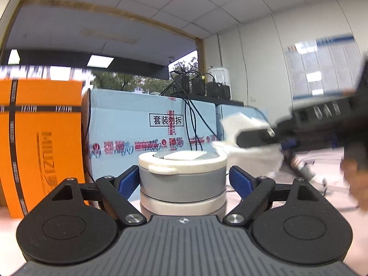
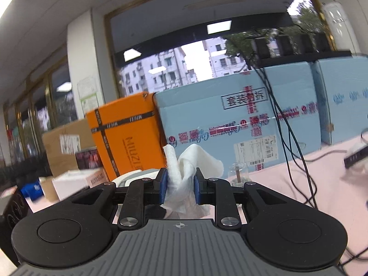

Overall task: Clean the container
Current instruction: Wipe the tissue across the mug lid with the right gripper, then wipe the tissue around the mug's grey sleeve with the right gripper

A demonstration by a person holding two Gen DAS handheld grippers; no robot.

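A: Left wrist view: the left tool (image 1: 184,180) pointed level, the round grey container (image 1: 182,179) with its white lid (image 1: 184,159) between the blue pads (image 1: 240,180). Right pad stood clear of the wall, a gap showing; left pad sat just beside it, contact uncertain. Jaws apart, then, not clamped.

B: And where did the container stand?

A: Upright on the pink worktop (image 1: 340,197), in front of the light-blue carton (image 1: 128,119), with the orange box (image 1: 41,138) to its left.

B: Right wrist view?

A: The right tool (image 2: 179,185) was clamped on a crumpled white cloth (image 2: 184,174), which bulged above and below the pads.

B: Seen from the left side too?

A: Blurred, yes. Right tool (image 1: 250,138) came in from the right, above and just beside the lid, cloth (image 1: 243,122) bunched at its tip.
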